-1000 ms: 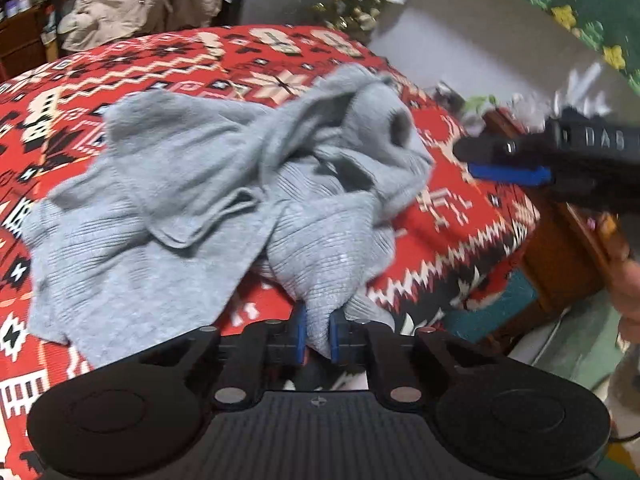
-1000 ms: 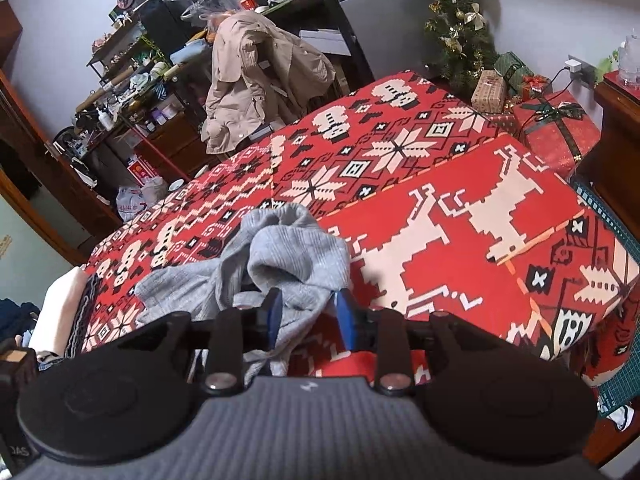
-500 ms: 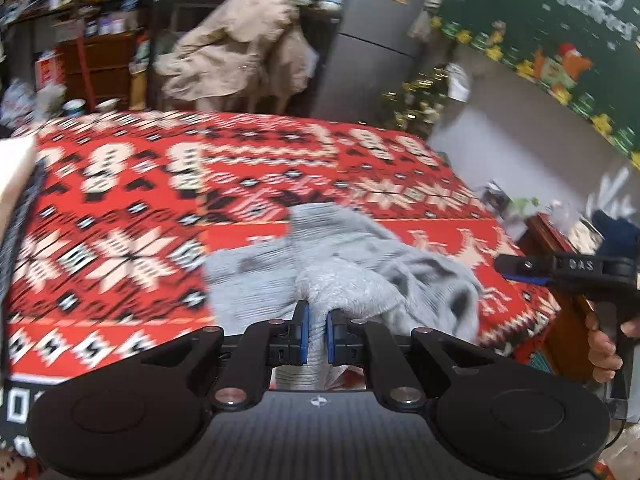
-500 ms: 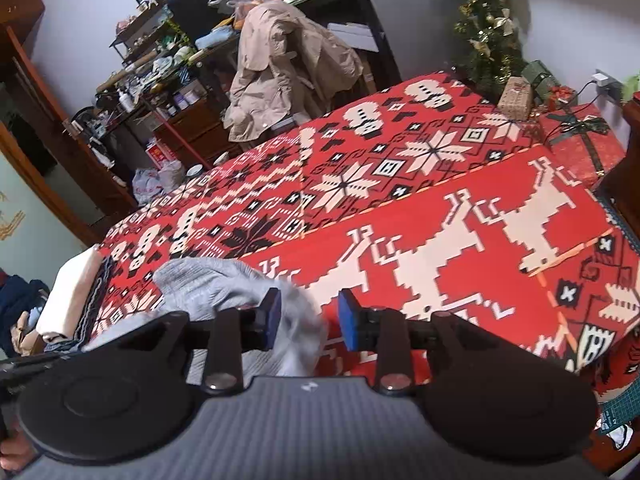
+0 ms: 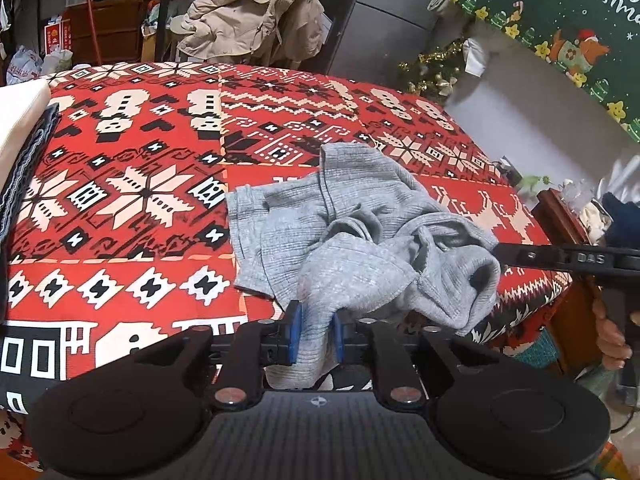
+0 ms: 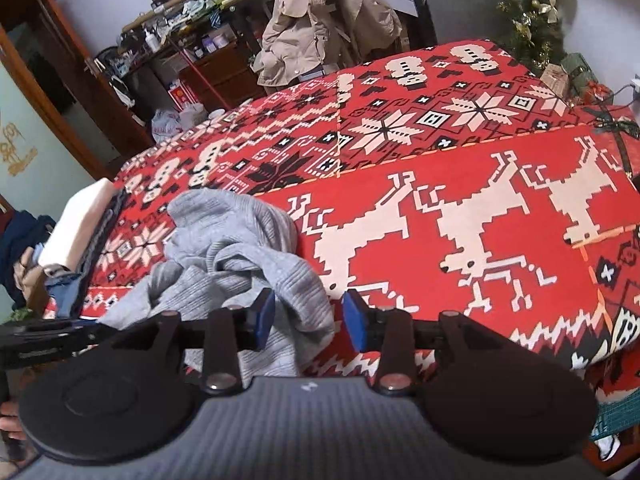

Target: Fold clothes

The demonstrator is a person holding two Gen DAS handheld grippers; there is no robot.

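A crumpled grey knit garment (image 5: 360,240) lies near the right front corner of the bed, on its red patterned cover (image 5: 120,200). My left gripper (image 5: 315,334) is at the garment's near edge, its blue pads shut on a thick fold that hangs down between them. In the left wrist view, my right gripper (image 5: 560,258) reaches in from the right, its tip at the garment's right side. The right wrist view shows the right gripper (image 6: 310,322) open, with part of the grey garment (image 6: 240,256) lying between its fingers.
A beige coat (image 5: 248,20) hangs on a chair behind the bed, by cluttered shelves. A white folded item (image 5: 20,120) sits on the bed's left edge. A wooden nightstand (image 5: 560,216) and a person's hand (image 5: 608,340) are at the right. A Christmas tree (image 6: 532,12) stands in the far corner.
The left gripper has drawn back with the garment, and the cloth has settled into a heap near the bed corner. The right gripper has closed in, so cloth now lies between its open fingers.
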